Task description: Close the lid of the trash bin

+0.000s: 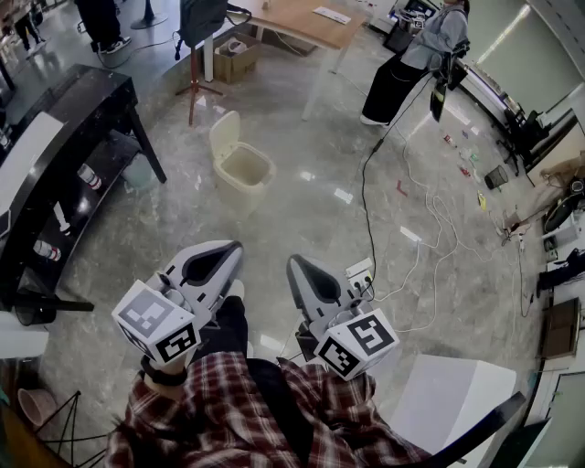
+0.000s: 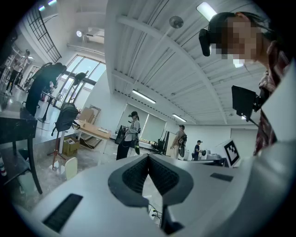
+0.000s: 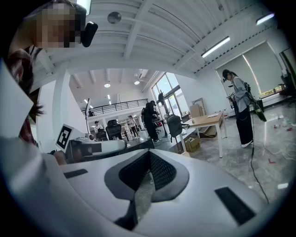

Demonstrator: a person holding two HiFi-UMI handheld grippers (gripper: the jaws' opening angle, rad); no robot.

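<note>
A cream trash bin (image 1: 245,171) stands on the marble floor ahead of me, its lid (image 1: 224,135) swung up and upright at the far left side. Both grippers are held low in front of my body, well short of the bin. The left gripper (image 1: 228,251) points up and to the right, its jaws meeting at the tips with nothing between them. The right gripper (image 1: 297,267) is shut and empty too. From the left gripper (image 2: 148,156), the lid (image 2: 70,167) shows far off at the left. The right gripper (image 3: 149,152) looks out over the room.
A black table (image 1: 64,119) with bottles on its lower shelf runs along the left. At the back are a wooden desk (image 1: 302,18), a cardboard box (image 1: 233,59) and a stand (image 1: 192,82). A person (image 1: 416,55) stands back right. Cables (image 1: 402,238) and a power strip (image 1: 359,270) lie right.
</note>
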